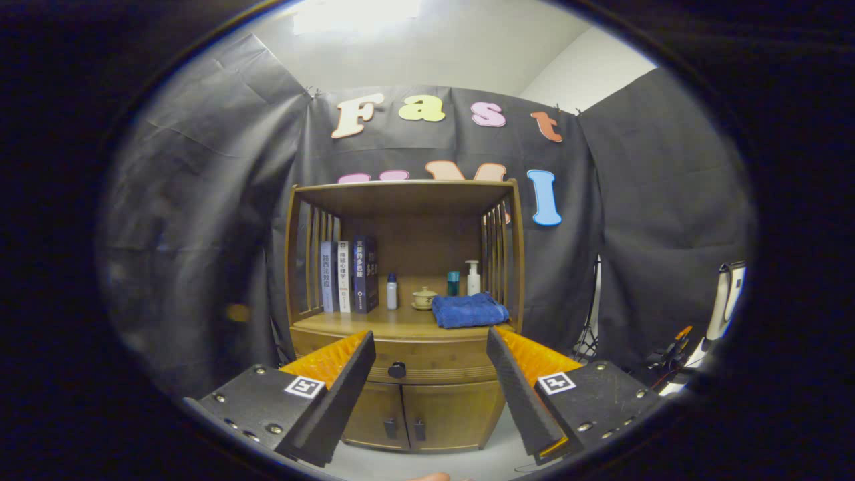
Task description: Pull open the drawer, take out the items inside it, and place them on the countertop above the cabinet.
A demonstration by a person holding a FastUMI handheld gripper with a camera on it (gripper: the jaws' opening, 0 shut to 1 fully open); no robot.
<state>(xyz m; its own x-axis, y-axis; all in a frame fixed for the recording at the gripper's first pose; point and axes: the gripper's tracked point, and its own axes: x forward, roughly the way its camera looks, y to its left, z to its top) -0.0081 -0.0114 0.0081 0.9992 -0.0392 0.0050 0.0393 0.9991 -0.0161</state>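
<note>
The hand-held gripper (427,374) is seen at the bottom of the frame, its fingers spread wide with nothing held between them. Beyond them, at the centre, the closed wooden drawer (427,364) with its dark round knob (397,369) is framed in the gap. Above it, a folded blue towel (469,310) is laid on the wooden cabinet's countertop (374,324), right of centre, with three upright books (347,275) shelved farther left.

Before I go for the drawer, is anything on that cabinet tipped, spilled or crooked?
Nothing stands out. The drawer is shut, books and bottles stand upright, and the blue towel lies folded on the countertop. The tool is open, short of the knob.
</note>
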